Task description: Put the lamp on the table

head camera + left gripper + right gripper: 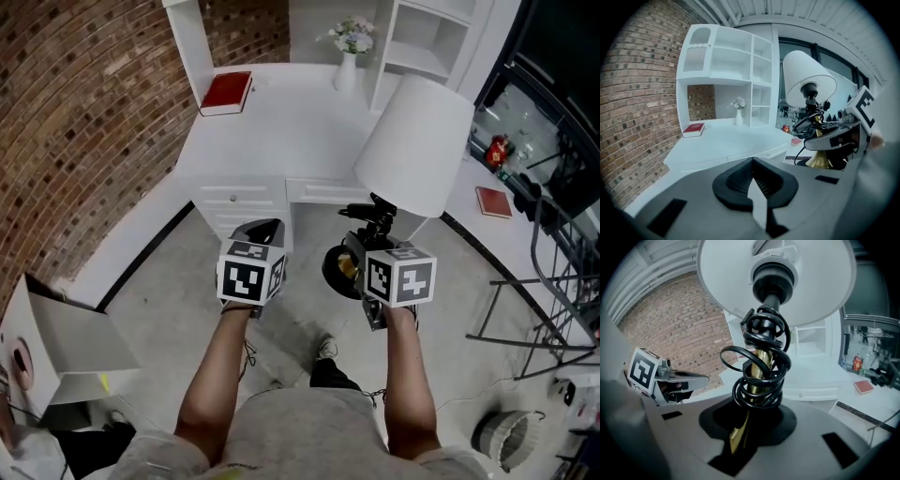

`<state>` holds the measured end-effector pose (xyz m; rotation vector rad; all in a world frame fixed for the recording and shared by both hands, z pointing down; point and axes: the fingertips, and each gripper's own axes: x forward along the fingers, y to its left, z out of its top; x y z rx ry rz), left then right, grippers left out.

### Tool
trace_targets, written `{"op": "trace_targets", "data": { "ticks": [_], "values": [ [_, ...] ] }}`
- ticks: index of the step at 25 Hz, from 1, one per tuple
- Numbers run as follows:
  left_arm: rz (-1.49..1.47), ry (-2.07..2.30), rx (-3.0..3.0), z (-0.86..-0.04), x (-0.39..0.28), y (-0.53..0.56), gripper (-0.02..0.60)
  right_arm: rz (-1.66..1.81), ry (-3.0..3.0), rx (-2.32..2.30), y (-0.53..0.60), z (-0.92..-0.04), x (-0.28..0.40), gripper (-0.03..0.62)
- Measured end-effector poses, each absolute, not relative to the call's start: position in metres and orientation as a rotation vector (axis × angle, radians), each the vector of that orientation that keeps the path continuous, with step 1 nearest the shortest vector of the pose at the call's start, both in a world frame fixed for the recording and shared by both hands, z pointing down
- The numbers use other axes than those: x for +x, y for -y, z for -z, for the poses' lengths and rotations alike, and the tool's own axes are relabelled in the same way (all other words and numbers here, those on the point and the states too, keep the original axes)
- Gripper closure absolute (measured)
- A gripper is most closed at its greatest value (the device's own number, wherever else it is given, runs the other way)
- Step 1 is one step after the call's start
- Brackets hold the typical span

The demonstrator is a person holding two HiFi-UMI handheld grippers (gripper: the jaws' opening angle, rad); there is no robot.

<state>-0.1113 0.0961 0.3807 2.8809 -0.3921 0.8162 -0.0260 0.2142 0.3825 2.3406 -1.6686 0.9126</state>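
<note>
Beside a rough red-brick wall [84, 122], at far left, an open carton [70, 352] is seen on the grey floor, its contents not discernible. Further right, a red hardback book [226, 93] is laid flat on the smooth white corner table [281, 141], under a white hutch of boxy open shelves [736, 61]. In front of the table's drawers the left gripper [262, 230] is held with its ribbed black jaws closed together and nothing between them. At the back of the tabletop a slim white vase [346, 73] is shown upright, with a small bunch of pale flowers [352, 36] in it. To its right the lamp [412, 141] is carried clear of the table, over the floor just before the table's front edge, with its white conical shade tilted over that edge. The right gripper [743, 425] is clamped on the lamp's polished brass stem [758, 361], around which a glossy black cord [740, 397] is wound in loose coils. A second red book [493, 202] is seen on a white ledge at far right.
</note>
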Motion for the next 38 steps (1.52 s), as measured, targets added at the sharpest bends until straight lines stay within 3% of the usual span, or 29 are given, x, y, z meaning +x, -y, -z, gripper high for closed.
{"op": "trace_targets", "data": {
  "ticks": [16,38],
  "values": [
    [-0.868,0.497,2.853,-0.386,-0.016,-0.090,0.586,-0.931,1.746,2.261,-0.204,-0.392,0.079,0.503],
    [-0.895,0.537,2.879,-0.383,0.043,-0.077,0.587,-0.927,1.801,2.211,-0.189,-0.402,0.132,0.503]
  ]
}}
